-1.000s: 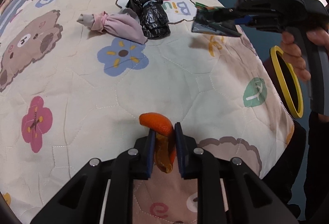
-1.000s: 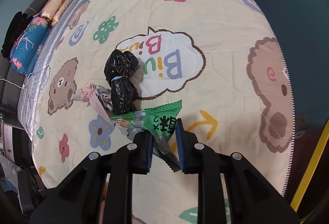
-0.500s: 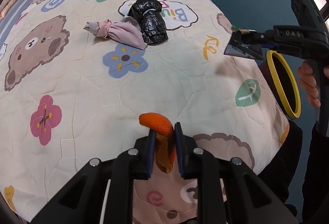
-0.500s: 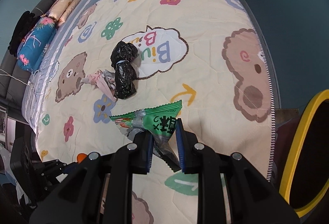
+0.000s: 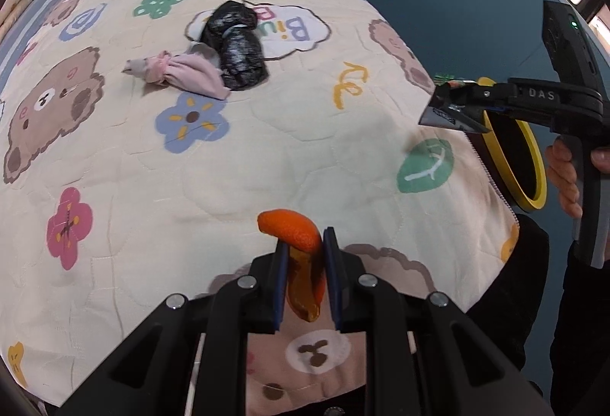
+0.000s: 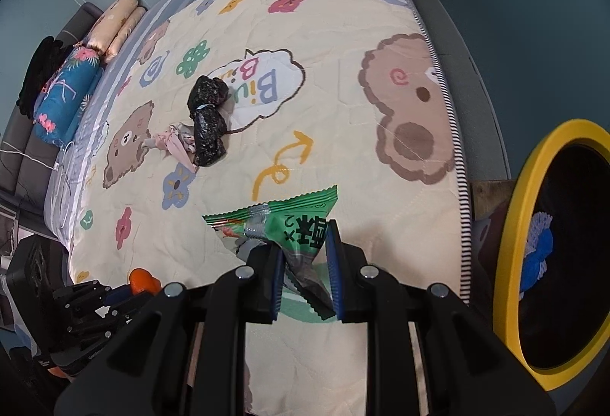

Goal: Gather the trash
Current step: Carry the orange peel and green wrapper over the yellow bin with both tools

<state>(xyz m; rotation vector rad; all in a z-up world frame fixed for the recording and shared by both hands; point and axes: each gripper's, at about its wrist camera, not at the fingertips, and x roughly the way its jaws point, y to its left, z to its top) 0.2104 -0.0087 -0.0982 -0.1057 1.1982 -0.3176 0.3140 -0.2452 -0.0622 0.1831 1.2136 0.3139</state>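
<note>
My left gripper (image 5: 304,244) is shut on a curl of orange peel (image 5: 293,225), held above the near part of the quilted bed. My right gripper (image 6: 304,236) is shut on a green snack wrapper (image 6: 289,221) close to the bed's right edge. In the left wrist view the right gripper (image 5: 453,107) hangs at the right with the wrapper (image 5: 446,114) in it, right beside the yellow-rimmed bin (image 5: 530,164). The bin (image 6: 511,225) stands open just off the bed's edge. A knotted black bag (image 5: 236,46) and a pink crumpled cloth (image 5: 183,73) lie farther back on the bed.
The bed carries a cream quilt (image 5: 114,156) with bears and flowers. The floor around it is dark teal. Pillows (image 6: 114,23) and a blue floral cushion (image 6: 65,92) sit at the far left end. Something blue and white lies inside the bin (image 6: 537,248). A hand (image 5: 564,172) grips the right tool's handle.
Both grippers have drawn back toward the bed's near right edge, each keeping its load. The right gripper now sits beside the bin's rim, and the bin fills more of the right wrist view.
</note>
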